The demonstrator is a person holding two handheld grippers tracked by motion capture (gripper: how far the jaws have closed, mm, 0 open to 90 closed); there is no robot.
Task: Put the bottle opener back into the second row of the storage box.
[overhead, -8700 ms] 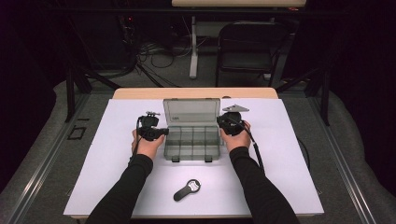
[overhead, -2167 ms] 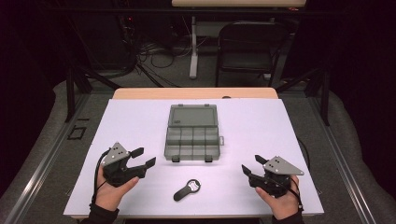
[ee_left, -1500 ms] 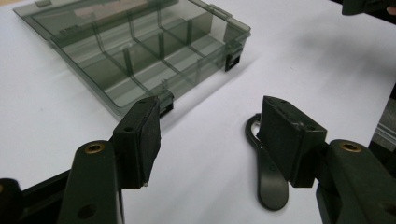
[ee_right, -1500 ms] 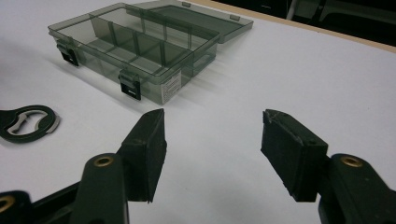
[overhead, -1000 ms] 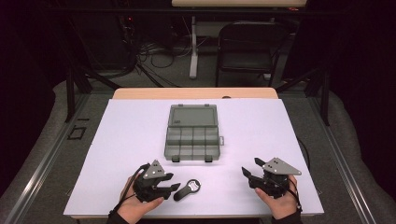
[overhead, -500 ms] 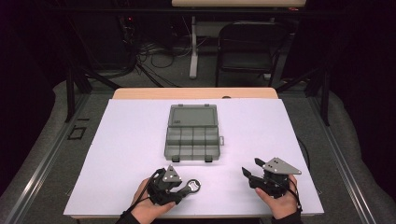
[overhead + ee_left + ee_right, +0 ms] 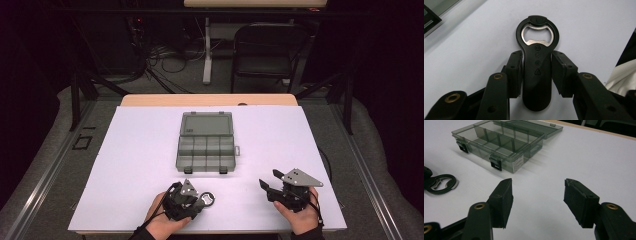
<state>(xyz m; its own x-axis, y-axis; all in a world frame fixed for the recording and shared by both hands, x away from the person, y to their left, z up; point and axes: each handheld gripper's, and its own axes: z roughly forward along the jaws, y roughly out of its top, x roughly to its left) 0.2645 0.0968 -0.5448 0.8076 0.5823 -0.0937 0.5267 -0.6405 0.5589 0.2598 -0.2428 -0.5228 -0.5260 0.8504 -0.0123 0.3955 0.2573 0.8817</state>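
Note:
A black bottle opener (image 7: 537,75) with a metal ring lies flat on the white table (image 7: 125,165) near its front edge, ring end (image 7: 209,200) pointing right. My left gripper (image 7: 200,202) is down on it; its jaws have just been closing, and the pads (image 7: 514,67) now sit against both sides of the handle. My right gripper (image 7: 269,178) rests at the front right, held in a hand, open, with nothing between its pads (image 7: 503,195). From the right gripper view the bottle opener (image 7: 441,183) lies at far left.
A smoky clear compartment box (image 7: 206,145) stands open at the table's middle, its lid laid back and its compartments (image 7: 499,142) looking bare. Behind the table are a chair (image 7: 267,50) and cables on the floor.
My left gripper travelled from the front left corner rightward to the bottle opener, lowered over its handle and narrowed its jaws around it. The right gripper stayed put.

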